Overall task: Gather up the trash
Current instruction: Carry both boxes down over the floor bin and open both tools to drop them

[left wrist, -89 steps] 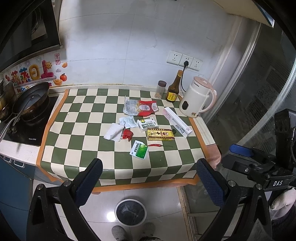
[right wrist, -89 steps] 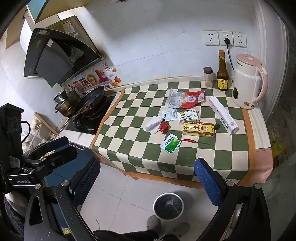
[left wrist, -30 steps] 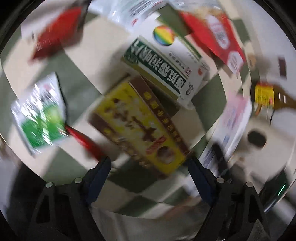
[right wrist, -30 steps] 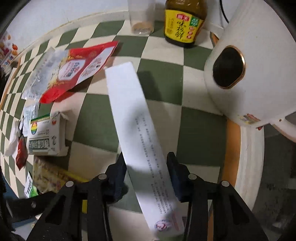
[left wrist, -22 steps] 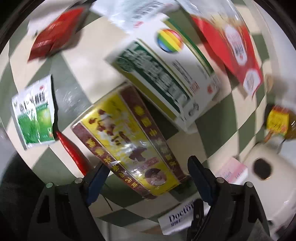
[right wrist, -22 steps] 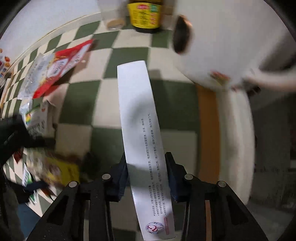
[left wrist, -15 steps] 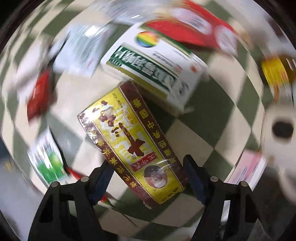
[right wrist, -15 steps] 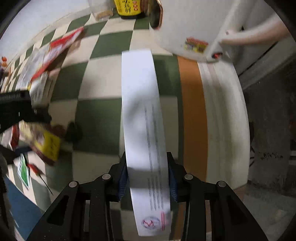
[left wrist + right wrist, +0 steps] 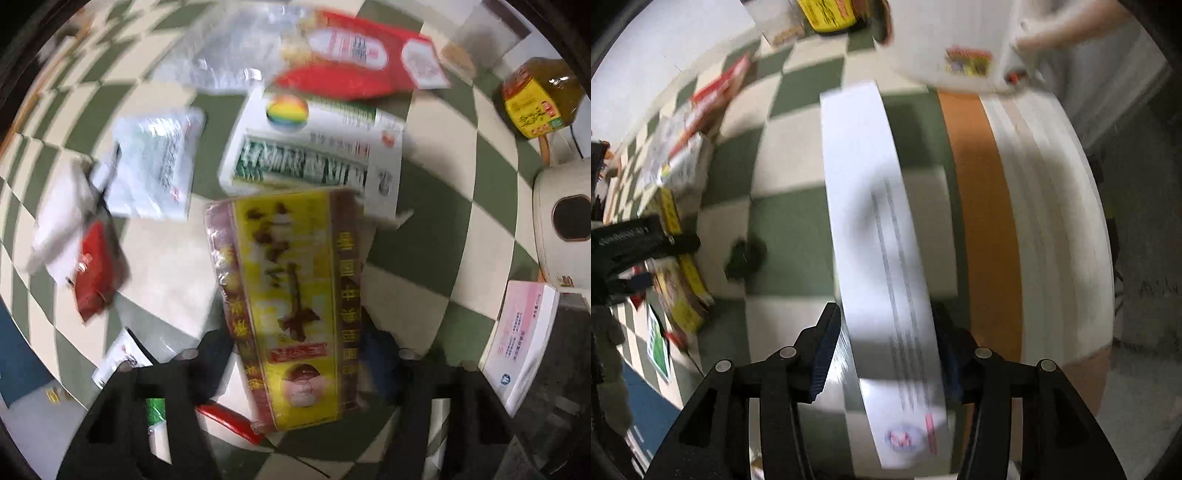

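My left gripper [image 9: 295,363] is shut on a yellow and maroon box [image 9: 291,295], its fingers on the box's two long sides. My right gripper [image 9: 886,347] is shut on a long white box [image 9: 882,229] and holds it over the table's right side. The white box also shows at the right edge of the left wrist view [image 9: 521,339]. More trash lies on the checked tablecloth [image 9: 424,295]: a white and green medicine box [image 9: 314,147], a red snack bag [image 9: 362,62], a white sachet [image 9: 155,166], a small red packet [image 9: 96,273], a red chilli [image 9: 229,421] and a green sachet [image 9: 657,347].
A white kettle [image 9: 960,37] stands at the back right, close beyond the white box. A brown sauce bottle [image 9: 535,96] and a small jar [image 9: 779,22] stand by the wall. The orange cloth border [image 9: 982,221] and the counter's edge lie to the right.
My left gripper has closed on the yellow box and turned it lengthwise. My right gripper has carried the white box right, towards the table's edge and past the kettle.
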Tool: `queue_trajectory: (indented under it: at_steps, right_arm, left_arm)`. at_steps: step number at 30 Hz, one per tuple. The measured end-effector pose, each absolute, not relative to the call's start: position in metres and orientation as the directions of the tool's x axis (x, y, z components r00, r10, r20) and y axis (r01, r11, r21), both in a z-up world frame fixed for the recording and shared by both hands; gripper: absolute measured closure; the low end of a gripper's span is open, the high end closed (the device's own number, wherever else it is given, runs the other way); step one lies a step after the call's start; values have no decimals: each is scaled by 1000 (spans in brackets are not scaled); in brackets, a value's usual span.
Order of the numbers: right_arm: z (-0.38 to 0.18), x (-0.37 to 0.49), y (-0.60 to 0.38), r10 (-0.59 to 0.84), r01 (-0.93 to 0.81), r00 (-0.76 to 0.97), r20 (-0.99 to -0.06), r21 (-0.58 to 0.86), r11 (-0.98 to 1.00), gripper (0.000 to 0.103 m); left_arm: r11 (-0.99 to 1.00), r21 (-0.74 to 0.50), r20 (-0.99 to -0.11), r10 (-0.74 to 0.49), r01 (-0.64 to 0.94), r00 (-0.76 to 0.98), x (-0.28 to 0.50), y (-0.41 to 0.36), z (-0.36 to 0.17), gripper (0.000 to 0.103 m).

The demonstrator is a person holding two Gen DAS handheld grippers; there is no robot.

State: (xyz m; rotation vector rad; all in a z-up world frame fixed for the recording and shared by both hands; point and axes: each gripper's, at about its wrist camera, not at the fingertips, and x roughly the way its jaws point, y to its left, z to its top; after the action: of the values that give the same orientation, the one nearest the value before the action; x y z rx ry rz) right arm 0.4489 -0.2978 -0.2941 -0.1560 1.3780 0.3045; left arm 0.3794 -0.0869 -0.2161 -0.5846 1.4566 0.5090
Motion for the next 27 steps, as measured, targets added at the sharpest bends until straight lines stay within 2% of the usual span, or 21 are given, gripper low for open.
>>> queue_trajectory:
  at_steps: [1, 5, 9, 13, 18, 27]
  right_arm:
    - [-294, 448, -292, 104, -313, 174, -979, 45, 949, 64]
    - [-287, 446, -286, 122, -329, 197, -973, 51, 943, 65]
    - [-276, 425, -284, 173, -316, 234, -957, 94, 944, 65]
    - [-265, 405, -278, 244, -319, 226, -943, 165, 933, 66]
    - [-235, 348, -252, 286, -341, 283, -915, 183, 922, 66]
    - [-196, 191, -246, 312, -313, 352, -882, 204, 928, 66]
  left_arm:
    - [799, -24, -999, 6, -600, 48, 380, -96, -209, 48]
    - [886, 126, -984, 170, -445, 58, 374, -122, -178, 48]
    - [904, 262, -927, 333, -338, 170, 362, -156, -115, 49]
    - [894, 317, -875, 404, -317, 267, 330, -160, -118, 49]
    - [896, 297, -845, 408, -329, 347, 285, -112, -129, 49]
    - [953, 135, -866, 247, -273, 435, 152, -56, -135, 49]
